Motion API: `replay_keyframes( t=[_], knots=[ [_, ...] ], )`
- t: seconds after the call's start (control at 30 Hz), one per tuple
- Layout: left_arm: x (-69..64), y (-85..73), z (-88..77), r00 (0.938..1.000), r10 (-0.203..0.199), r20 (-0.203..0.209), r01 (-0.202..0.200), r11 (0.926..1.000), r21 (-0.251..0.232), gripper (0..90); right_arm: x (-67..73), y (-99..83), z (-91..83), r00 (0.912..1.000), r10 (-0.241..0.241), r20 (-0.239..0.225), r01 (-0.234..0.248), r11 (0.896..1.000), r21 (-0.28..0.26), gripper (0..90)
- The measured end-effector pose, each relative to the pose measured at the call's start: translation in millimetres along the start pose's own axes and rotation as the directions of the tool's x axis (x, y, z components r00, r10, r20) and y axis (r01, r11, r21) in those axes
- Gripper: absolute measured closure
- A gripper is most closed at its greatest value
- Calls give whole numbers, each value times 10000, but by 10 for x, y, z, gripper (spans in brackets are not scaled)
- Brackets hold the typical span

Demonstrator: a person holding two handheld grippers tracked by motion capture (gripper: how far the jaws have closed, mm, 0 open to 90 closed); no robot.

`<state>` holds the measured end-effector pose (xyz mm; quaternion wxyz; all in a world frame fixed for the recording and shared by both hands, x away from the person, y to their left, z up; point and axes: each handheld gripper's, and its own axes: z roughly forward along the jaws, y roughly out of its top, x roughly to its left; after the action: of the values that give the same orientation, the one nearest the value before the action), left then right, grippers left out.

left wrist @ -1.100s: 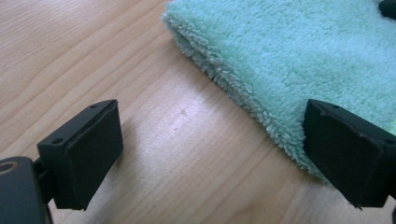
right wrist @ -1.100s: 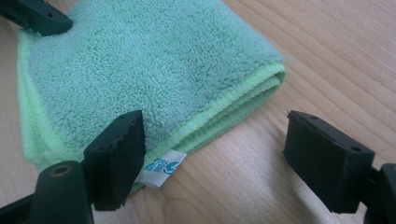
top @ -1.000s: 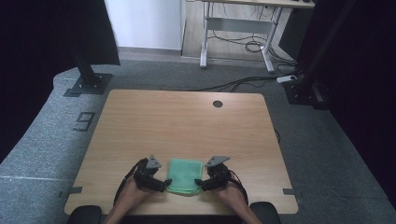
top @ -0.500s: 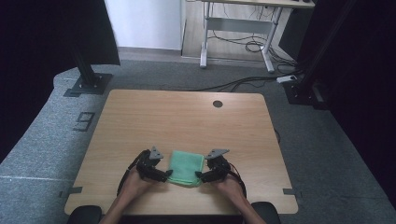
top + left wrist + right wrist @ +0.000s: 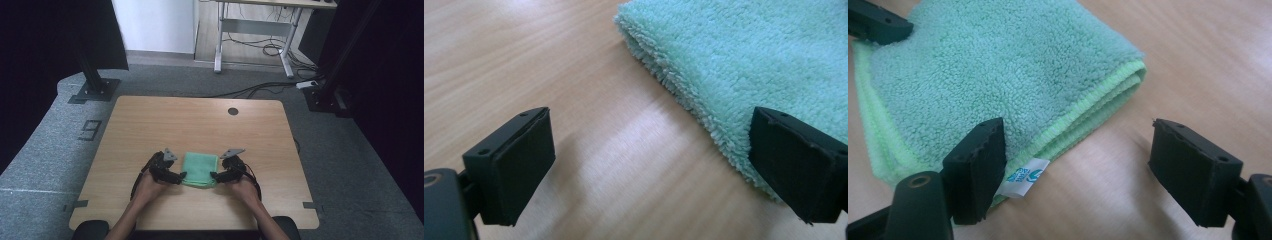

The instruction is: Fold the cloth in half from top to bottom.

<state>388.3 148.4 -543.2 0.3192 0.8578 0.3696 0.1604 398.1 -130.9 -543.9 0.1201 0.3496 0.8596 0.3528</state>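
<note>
Wooden counter [image 5: 200, 120] fills the frame's middle; low on it, at centre, lies my folded green cloth [image 5: 200, 169]. My left gripper [image 5: 176, 176] and right gripper [image 5: 216, 176] flank its lower corners, fingers apart, clamping nothing.

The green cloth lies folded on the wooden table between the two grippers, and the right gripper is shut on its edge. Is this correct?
Not quite. The green cloth does lie folded on the wooden table between the two grippers, but the right gripper is open: in the right gripper view its jaws stand wide apart, with only the cloth's edge and label between them, not pressed.
</note>
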Motion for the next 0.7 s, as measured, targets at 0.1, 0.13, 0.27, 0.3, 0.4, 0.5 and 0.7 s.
replay_keyframes(
  t=[0.1, 0.13, 0.27, 0.3, 0.4, 0.5, 0.7],
  knots=[
    [41, 52, 43, 9999, 34, -128, -35, 10000, -17, 58, -51, 52, 36, 9998, 32, 189, -33, 10000, 7, 228],
    [54, 73, 57, 9998, 62, -212, -62, 10000, -11, 58, -72, 73, 50, 9996, 25, 268, -26, 10000, 30, 228],
    [101, 142, 114, 9990, 62, -437, -63, 10000, -29, 58, -156, 146, 111, 9986, 117, 511, -116, 9999, -24, 228],
    [112, 156, 127, 9989, 18, -461, -20, 10000, -40, 58, -170, 154, 119, 9985, 125, 541, -124, 9999, -39, 228],
    [131, 173, 148, 9988, -32, -486, 29, 10000, -54, 57, -221, 170, 147, 9977, 290, 611, -281, 9995, -151, 227],
    [150, 171, 158, 9991, -170, -379, 167, 9998, -84, 53, -242, 166, 154, 9974, 469, 548, -458, 9987, -207, 228],
    [170, 167, 165, 9993, -295, -223, 292, 9995, -113, 45, -252, 155, 151, 9968, 661, 457, -649, 9976, -261, 227]
  ],
)
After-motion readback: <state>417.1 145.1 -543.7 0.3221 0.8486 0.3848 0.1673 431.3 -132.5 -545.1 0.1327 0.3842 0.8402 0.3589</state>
